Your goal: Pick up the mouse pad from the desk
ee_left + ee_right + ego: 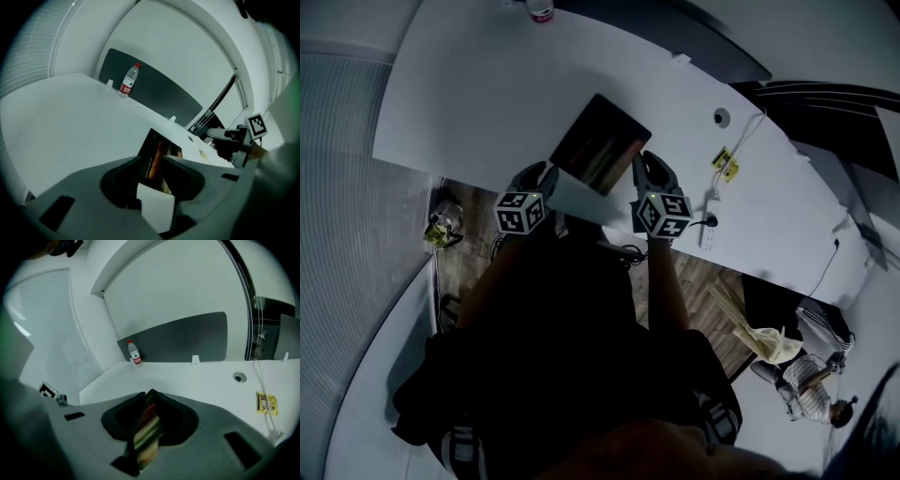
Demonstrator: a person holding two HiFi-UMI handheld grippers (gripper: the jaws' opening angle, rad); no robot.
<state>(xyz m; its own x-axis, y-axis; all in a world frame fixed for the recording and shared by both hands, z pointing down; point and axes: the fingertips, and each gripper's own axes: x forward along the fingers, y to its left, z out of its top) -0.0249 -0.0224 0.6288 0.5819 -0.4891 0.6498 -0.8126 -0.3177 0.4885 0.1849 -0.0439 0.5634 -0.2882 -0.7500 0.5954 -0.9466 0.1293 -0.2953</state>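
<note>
Head view looks down on a white desk (pixel 487 94) with the mouse pad (pixel 600 142), dark and glossy, close to the front edge and turned cornerwise to it. The left gripper (pixel 546 172) and right gripper (pixel 638 164) reach in over that front edge, one at each near side of the pad. In the left gripper view the jaws stand apart, released, with the pad's near corner between them and a white patch in the gap below it. In the right gripper view the jaws are also unclenched, with a narrower gap, and the pad runs edge-on between them (its printed face shows red and pale bands). Whether the pad lies flat or is tipped up I cannot tell. At the far edge a water bottle (pixel 541 11) stands in front of a grey panel (pixel 183 338). Toward the desk's right end are a round cable hole (pixel 721 117) and a yellow tag (pixel 725 161) on a cord
</note>
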